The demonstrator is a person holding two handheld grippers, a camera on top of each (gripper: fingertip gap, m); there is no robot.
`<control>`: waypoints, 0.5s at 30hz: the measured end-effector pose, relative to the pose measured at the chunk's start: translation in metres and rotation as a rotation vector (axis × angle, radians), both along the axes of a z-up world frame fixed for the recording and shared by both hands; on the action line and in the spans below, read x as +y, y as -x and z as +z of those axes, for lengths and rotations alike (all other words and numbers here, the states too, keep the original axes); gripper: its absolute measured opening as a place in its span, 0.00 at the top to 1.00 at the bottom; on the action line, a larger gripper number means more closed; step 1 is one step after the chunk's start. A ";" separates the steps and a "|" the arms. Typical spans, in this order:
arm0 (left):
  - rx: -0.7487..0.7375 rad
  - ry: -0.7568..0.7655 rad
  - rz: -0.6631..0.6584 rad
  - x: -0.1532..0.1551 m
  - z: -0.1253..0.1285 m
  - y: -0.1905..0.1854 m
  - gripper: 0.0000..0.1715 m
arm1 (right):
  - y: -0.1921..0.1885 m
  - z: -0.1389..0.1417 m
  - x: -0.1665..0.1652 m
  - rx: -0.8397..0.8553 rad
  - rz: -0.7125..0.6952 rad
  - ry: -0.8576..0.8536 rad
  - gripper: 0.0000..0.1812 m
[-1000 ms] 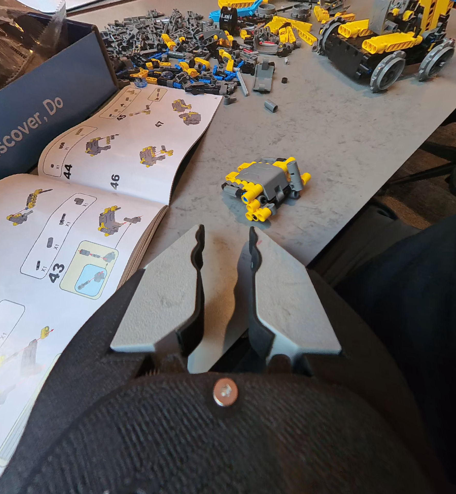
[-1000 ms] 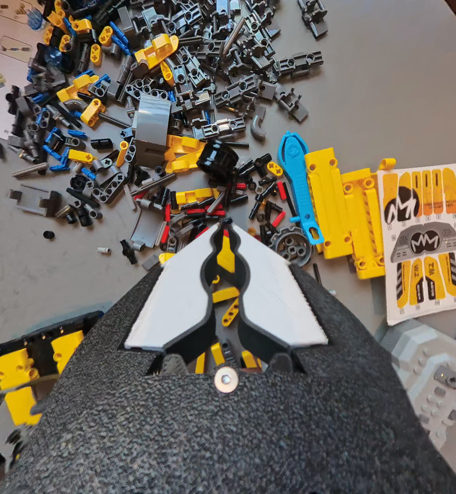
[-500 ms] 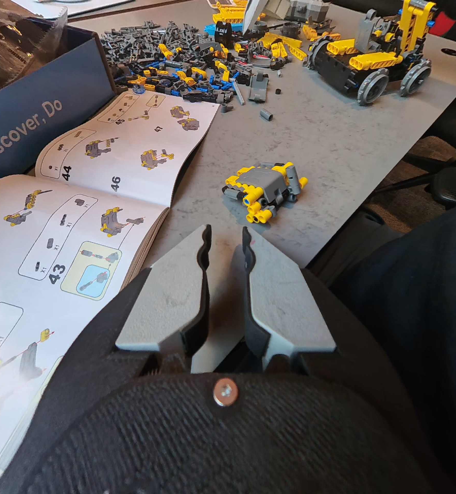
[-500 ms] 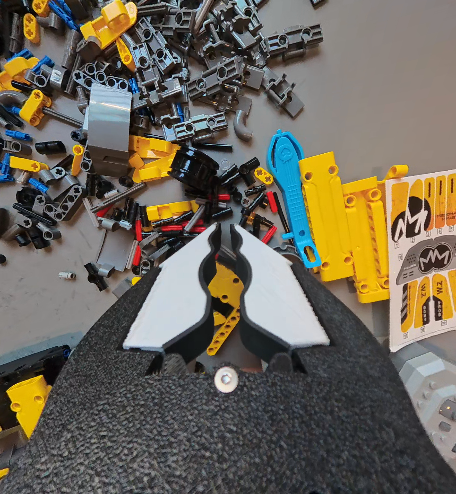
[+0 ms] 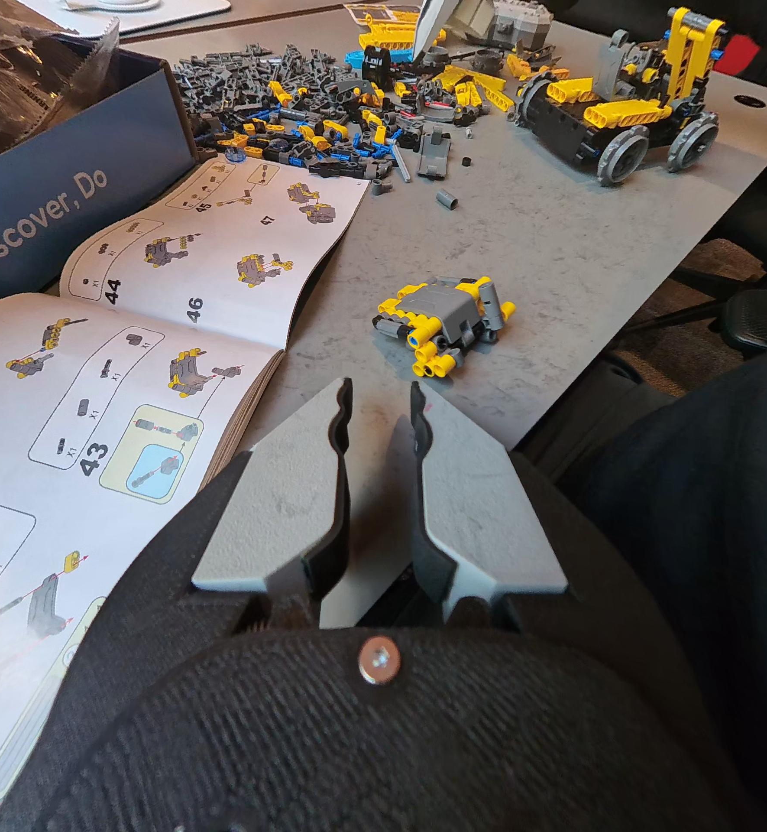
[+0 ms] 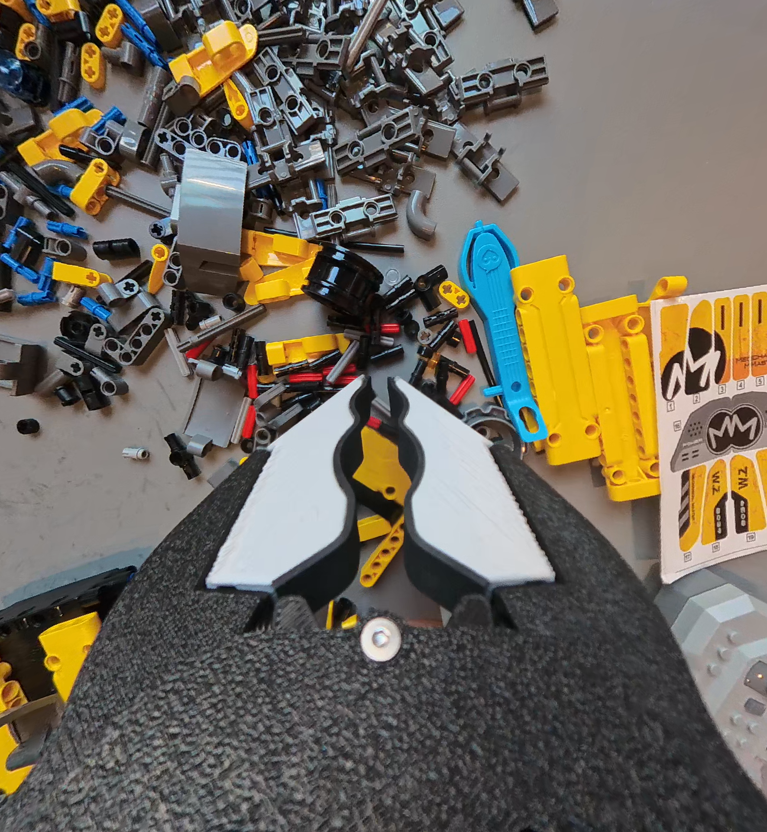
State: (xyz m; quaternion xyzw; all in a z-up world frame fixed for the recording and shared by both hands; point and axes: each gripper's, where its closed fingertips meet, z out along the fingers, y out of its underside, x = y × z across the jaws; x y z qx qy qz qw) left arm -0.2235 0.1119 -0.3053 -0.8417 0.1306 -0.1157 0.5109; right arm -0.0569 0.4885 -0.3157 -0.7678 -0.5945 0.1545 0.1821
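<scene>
- Left gripper (image 5: 381, 389) is hovering over bare table (image 5: 552, 234) near its front edge, jaws spread a little, gripping nothing.
- Nearest thing: small yellow-grey assembly (image 5: 442, 322) sitting just ahead and to the right of the tips, apart from them.
- Open manual (image 5: 156, 342) is lying just left of the left gripper; blue box (image 5: 71, 189) is standing behind it.
- Half-built yellow-black vehicle (image 5: 615, 103) is sitting far right on the table, parts pile (image 5: 309, 108) spreading out beside it.
- Right gripper (image 6: 379, 387) is pointing down over the near edge of the pile (image 6: 237, 180), jaws almost together with a thin gap at the tips; can't tell if anything is pinched.
- Red and black pins (image 6: 309, 376) are lying right at its tips; yellow piece (image 6: 379, 468) is showing through the gap below.
- Black wheel (image 6: 343, 281) is sitting just beyond; blue tool (image 6: 500, 324), yellow panels (image 6: 588, 382) and sticker sheet (image 6: 732, 427) are lying to the right.
</scene>
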 end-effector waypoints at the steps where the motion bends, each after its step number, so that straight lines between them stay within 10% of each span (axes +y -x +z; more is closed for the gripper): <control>1: -0.001 0.000 0.000 0.000 0.000 0.000 0.87 | 0.000 0.001 -0.001 0.002 0.003 0.000 0.97; 15: -0.005 -0.007 0.004 0.000 0.001 0.000 0.87 | 0.064 0.029 -0.082 0.106 0.255 0.062 0.96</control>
